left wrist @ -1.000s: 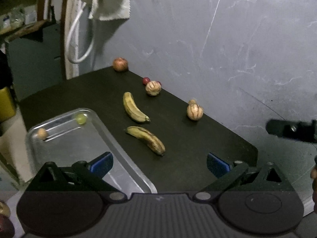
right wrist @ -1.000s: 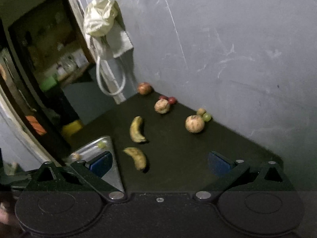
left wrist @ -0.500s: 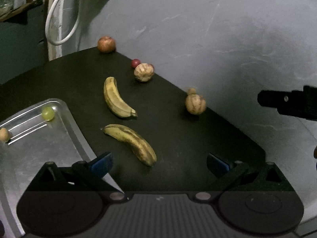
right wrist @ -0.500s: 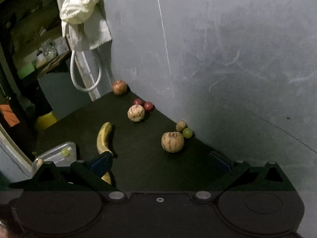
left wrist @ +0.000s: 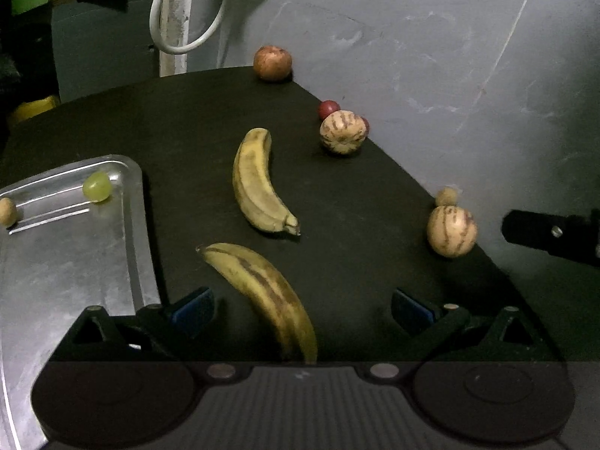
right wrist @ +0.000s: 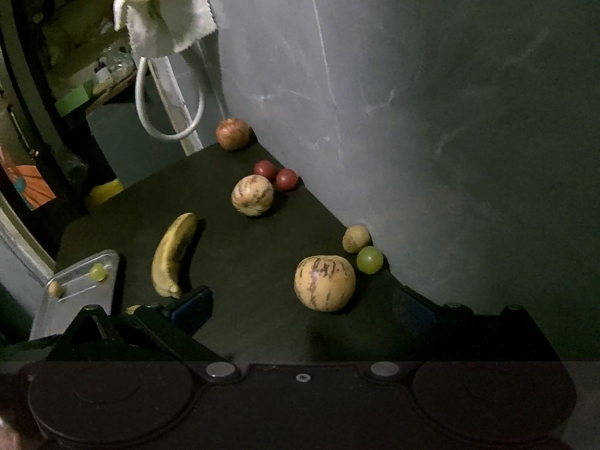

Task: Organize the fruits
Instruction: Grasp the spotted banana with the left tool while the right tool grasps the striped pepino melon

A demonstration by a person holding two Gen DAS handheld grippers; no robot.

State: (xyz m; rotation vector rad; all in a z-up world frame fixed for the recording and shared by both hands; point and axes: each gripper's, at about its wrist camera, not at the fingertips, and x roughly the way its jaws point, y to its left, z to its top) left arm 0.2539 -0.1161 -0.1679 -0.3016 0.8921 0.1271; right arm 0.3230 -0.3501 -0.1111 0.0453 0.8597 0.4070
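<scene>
The left gripper (left wrist: 302, 309) hovers low over the dark worktop (left wrist: 356, 225), its blue-padded fingers (left wrist: 193, 309) spread wide apart and empty; the near end of a brown-streaked banana (left wrist: 264, 296) lies on the worktop between them. The right gripper (right wrist: 303, 309) is likewise spread and empty, with a striped round melon-like fruit (right wrist: 324, 282) lying just ahead between its fingers.

The worktop is matte black with a rounded edge and butts against a grey plastered wall (right wrist: 431, 112) streaked with pale marks. At its left sits a metal tray (left wrist: 67, 262), holding a green grape (left wrist: 97, 186) near its far corner and a small tan fruit (left wrist: 7, 211) at its left rim; the rest of the tray is bare metal.

Beyond the near banana, a second banana (left wrist: 255, 183) lies apart from it, stem end toward the camera. Against the wall behind the near striped fruit are a small brown fruit (right wrist: 356, 239) and a second green grape (right wrist: 369, 259), touching or nearly so. Farther along, another striped fruit (right wrist: 252, 195) sits just in front of two small red fruits (right wrist: 275, 174). At the far corner rests a reddish apple (right wrist: 232, 133).

Past the worktop, a white hose loop (right wrist: 165, 112) hangs beneath a pale cloth (right wrist: 157, 7), beside a dim shelf (right wrist: 86, 86) of clutter.
</scene>
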